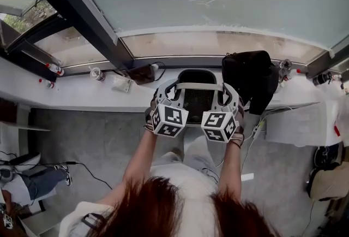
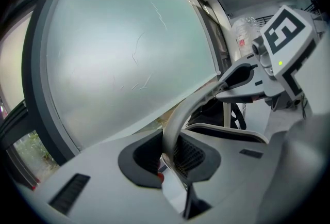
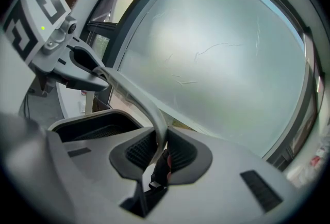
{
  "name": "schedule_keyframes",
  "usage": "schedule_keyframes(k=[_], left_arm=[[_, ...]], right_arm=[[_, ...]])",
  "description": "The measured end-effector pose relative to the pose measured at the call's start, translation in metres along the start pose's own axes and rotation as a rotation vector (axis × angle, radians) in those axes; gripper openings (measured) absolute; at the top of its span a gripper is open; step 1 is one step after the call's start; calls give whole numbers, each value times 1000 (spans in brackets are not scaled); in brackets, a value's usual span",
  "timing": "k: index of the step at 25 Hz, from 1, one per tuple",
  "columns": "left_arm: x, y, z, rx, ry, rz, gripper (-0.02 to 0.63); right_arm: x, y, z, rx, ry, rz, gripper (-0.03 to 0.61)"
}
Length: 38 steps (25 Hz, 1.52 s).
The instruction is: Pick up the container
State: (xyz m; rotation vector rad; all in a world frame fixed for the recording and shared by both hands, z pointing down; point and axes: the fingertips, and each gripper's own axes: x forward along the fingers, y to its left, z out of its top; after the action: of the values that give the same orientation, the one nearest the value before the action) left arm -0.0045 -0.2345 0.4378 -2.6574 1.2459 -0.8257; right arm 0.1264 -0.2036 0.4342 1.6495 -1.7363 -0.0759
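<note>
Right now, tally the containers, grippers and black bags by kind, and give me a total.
Container: 1
Grippers: 2, the left gripper and the right gripper, both shut on the container's handle
Black bag: 1
Total: 4

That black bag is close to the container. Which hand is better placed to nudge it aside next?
Right, probably. The right gripper sits beside the black bag; the left gripper is across the container. Both jaws are clamped on its handle, so it must let go first.
</note>
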Motion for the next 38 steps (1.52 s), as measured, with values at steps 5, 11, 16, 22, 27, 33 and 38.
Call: schedule_keyframes(k=[5, 11, 16, 22, 27, 33, 38], left_arm=[[-23, 1, 6, 0, -30, 15, 61], [-51, 3, 10, -7, -67, 32, 61], [-76, 6, 14, -2, -94, 50, 61], [-106, 3, 19, 4, -125, 62, 61], [-130, 3, 20, 6, -140, 66, 61], [-155, 2, 26, 12, -162, 57, 61], [-174, 2, 29, 11, -186, 53, 60]], right_arm=[[-24, 4, 9, 3, -23, -20, 72], [-50, 10, 21, -2, -56, -41, 72], [-71, 17, 31, -5, -75, -51, 72], [-99, 22, 39, -3, -99, -70, 72], [-121, 28, 48, -7, -116, -81, 72], [-146, 31, 59, -16, -141, -99, 72], [-163, 35, 66, -21, -162, -114, 71]])
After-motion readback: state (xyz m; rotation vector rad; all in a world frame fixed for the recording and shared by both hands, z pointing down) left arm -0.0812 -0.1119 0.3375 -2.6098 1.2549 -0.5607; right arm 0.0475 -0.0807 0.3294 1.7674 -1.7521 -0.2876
